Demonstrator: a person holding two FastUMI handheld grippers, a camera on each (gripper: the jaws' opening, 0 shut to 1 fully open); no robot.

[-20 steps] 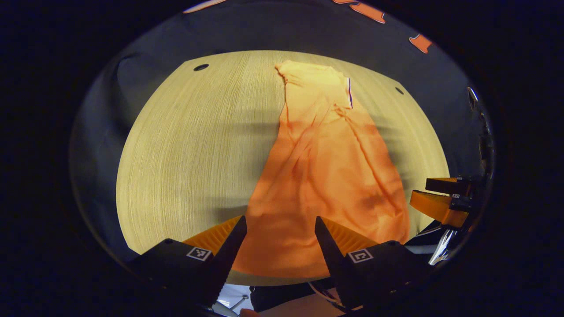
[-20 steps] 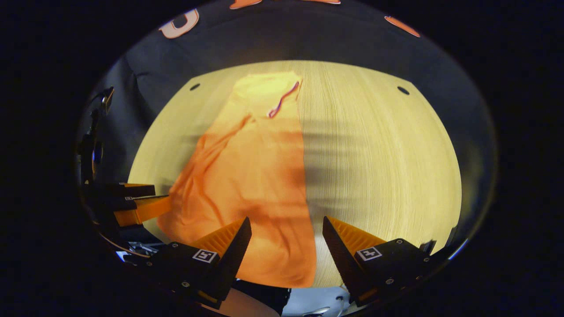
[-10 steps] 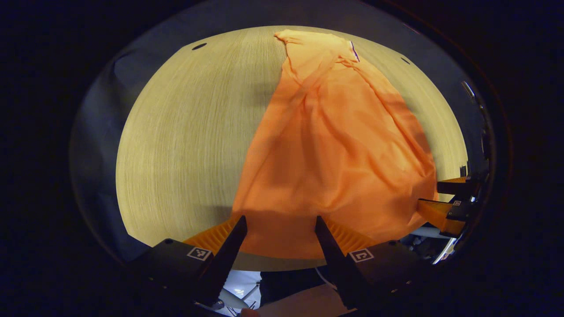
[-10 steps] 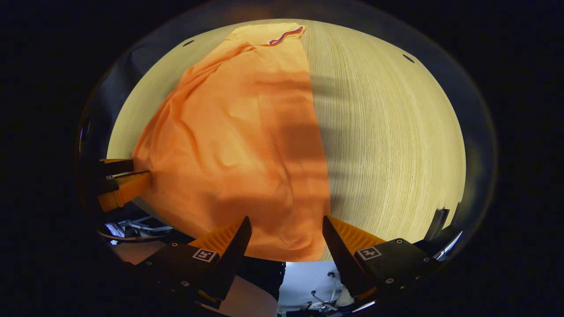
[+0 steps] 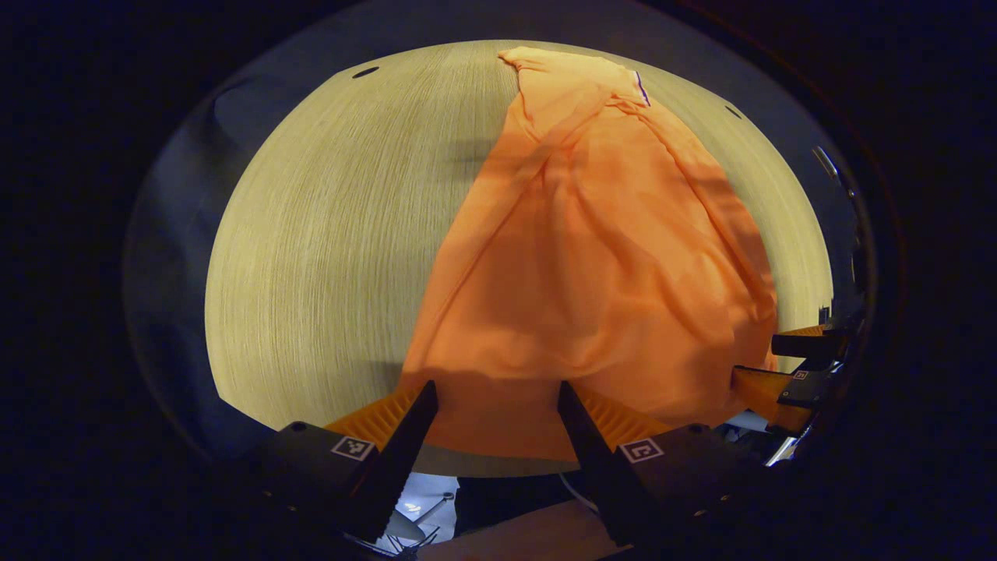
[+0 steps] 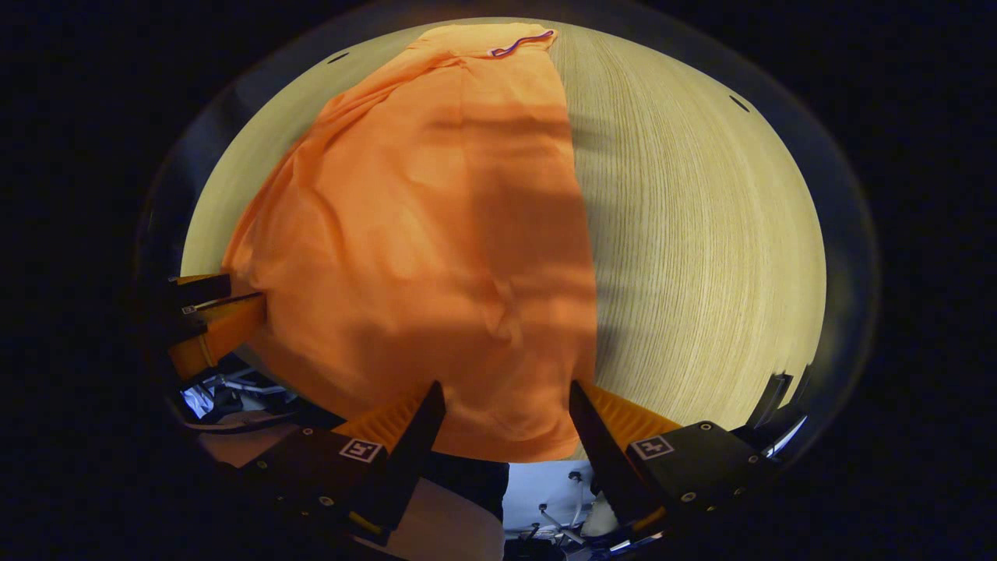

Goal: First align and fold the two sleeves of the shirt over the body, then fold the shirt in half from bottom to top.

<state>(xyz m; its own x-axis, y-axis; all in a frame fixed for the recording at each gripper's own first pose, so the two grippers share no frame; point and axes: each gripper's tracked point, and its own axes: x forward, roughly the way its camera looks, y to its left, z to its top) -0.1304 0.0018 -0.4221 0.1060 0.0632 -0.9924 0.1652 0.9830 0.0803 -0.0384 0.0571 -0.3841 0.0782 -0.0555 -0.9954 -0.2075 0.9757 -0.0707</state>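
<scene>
In the left gripper view, the orange shirt [image 5: 592, 265] lies on the pale wooden table [image 5: 327, 249], its long axis running from the bottom centre of the frame up to the top, where the collar end points away toward the table's far edge. The hem end spreads wide near the table's near edge. The left gripper [image 5: 496, 401] stands with its fingers wide apart, the hem showing in the gap between them. At the right edge of that frame the right gripper [image 5: 787, 360] meets the shirt's lower corner. In the right gripper view its fingers likewise gape wide over the hem, and the shirt fills the left half of the frame, collar at top centre.
</scene>
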